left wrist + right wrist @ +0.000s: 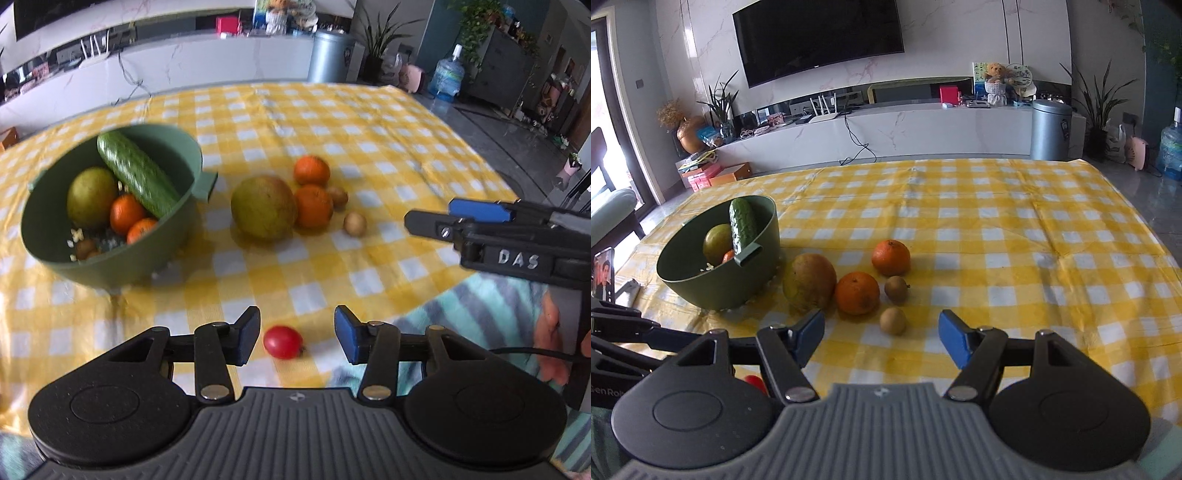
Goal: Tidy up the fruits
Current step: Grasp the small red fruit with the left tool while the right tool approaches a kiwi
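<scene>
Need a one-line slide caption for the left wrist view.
Left gripper with open jaws around a cherry tomato on the checked cloth, green bowl of produce beyond.

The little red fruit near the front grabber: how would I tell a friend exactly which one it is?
Start at the green bowl on the yellow checked tablecloth, then come toward the near edge, past the big mango and the oranges. The cherry tomato lies alone between the left gripper pads, untouched. It is the only red, glossy fruit.
</scene>
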`<state>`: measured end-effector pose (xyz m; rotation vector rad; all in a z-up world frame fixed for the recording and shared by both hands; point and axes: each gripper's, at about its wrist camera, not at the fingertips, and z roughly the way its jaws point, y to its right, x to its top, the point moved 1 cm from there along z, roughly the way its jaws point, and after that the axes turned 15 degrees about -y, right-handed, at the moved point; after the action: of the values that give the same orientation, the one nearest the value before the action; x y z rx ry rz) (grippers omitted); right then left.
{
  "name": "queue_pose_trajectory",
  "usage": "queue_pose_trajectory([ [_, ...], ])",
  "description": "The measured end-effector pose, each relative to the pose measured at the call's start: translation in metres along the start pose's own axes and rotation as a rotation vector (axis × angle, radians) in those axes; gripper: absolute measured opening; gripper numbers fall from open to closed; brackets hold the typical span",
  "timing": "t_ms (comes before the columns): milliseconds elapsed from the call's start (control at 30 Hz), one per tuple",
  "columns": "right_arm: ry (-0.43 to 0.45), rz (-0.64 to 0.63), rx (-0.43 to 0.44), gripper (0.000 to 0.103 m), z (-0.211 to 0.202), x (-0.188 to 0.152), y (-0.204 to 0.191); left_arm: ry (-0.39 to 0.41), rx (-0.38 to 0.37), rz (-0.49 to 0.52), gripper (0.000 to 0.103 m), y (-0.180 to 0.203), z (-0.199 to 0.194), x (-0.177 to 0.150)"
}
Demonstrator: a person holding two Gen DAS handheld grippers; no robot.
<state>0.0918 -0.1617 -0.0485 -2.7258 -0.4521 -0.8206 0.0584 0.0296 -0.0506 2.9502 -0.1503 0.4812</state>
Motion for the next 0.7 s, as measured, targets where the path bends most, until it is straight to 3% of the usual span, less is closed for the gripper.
queue_pose_trajectory([
  [133,0.001,-0.012,-0.020,0.066,0.005,-0.002,0.001,-0.025,0.010,-0.026,0.054,0.002,0.018,-0.009],
  [533,-0.105,-0.046,-0.066,0.065,0.036,0.003,-0.004,-0.049,0.024,-0.060,0.054,0.000,0.041,-0.012],
  [700,-0.130,-0.059,-0.056,0.062,0.044,0.005,-0.008,-0.061,0.036,-0.059,0.040,-0.001,0.045,-0.011],
])
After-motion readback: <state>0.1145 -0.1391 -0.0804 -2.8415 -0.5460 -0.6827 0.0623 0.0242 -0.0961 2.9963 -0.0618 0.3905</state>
